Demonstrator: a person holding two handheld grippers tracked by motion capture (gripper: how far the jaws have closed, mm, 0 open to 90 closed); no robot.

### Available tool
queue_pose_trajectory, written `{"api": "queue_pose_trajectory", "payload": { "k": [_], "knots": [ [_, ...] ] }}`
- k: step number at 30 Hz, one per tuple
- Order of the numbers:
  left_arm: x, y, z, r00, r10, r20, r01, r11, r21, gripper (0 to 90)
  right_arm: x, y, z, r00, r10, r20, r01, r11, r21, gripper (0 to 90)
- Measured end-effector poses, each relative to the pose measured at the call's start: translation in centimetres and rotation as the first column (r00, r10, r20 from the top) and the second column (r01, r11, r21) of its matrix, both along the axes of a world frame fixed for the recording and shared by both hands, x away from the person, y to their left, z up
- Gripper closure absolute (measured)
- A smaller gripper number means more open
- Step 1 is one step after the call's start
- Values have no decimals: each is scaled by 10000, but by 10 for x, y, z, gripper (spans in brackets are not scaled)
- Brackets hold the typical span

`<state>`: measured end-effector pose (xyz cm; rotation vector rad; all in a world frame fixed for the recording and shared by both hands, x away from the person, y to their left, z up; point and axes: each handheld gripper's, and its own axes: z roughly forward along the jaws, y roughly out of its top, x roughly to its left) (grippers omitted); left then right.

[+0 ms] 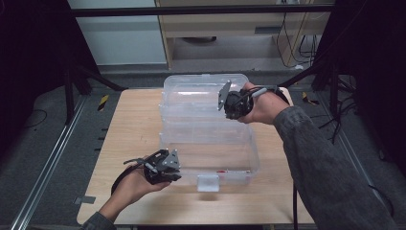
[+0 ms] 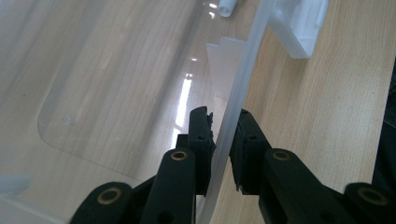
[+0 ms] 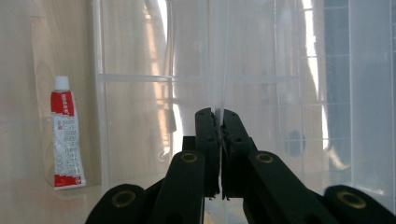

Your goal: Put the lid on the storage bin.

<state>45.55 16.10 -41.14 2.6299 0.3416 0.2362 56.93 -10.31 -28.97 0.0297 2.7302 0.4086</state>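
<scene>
Clear plastic lidded storage box [image 1: 210, 143] sits mid-table w/ lid up, left gripper [image 2: 223, 140] pinching the front wall, right gripper [image 3: 219, 140] clamped on the lid edge, so it's open, red-white tube [image 3: 65, 135] inside.

High view looks forward and down on the whole table [image 1: 139, 124] from far. Left gripper view sits very close, looking along its jaws at the clear box [image 2: 116, 84] wall. Right gripper view, equally close, faces the lid [image 3: 280, 93]. All share the box.
</scene>
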Motion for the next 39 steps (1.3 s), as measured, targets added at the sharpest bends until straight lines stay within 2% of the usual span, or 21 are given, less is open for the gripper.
{"api": "queue_pose_trajectory", "payload": {
  "k": [1,7,18,19,28,29,33,39],
  "knots": [
    [0,0,0,10000,-3,17,3,10000,-8,788,-6,-1,0,9999,134,69,-134,9999,52,875],
    [0,-1,-1,10000,44,79,-44,10000,3,785,-22,-4,0,9991,351,231,-358,9990,273,875],
    [0,-1,-1,10000,35,81,-35,10000,14,780,-48,-6,-4,9964,626,568,-640,9977,229,871],
    [-2,-1,-2,9994,345,-79,-346,9994,-74,780,-49,-7,-4,9960,667,587,-682,9974,246,871],
    [-4,-2,-3,9983,557,-144,-559,9983,-145,778,-67,-11,-11,9940,782,759,-812,9960,366,866],
    [0,-1,-1,9999,98,129,-98,10000,6,775,-71,-12,-13,9939,812,749,-843,9957,388,863],
    [-2,-2,-2,9995,302,118,-302,9995,-57,768,-71,-14,-13,9940,844,696,-872,9954,393,857],
    [-2,-6,-2,9992,342,196,-339,9993,-135,770,-61,-16,-12,9961,689,552,-714,9965,445,852]
  ]
}}
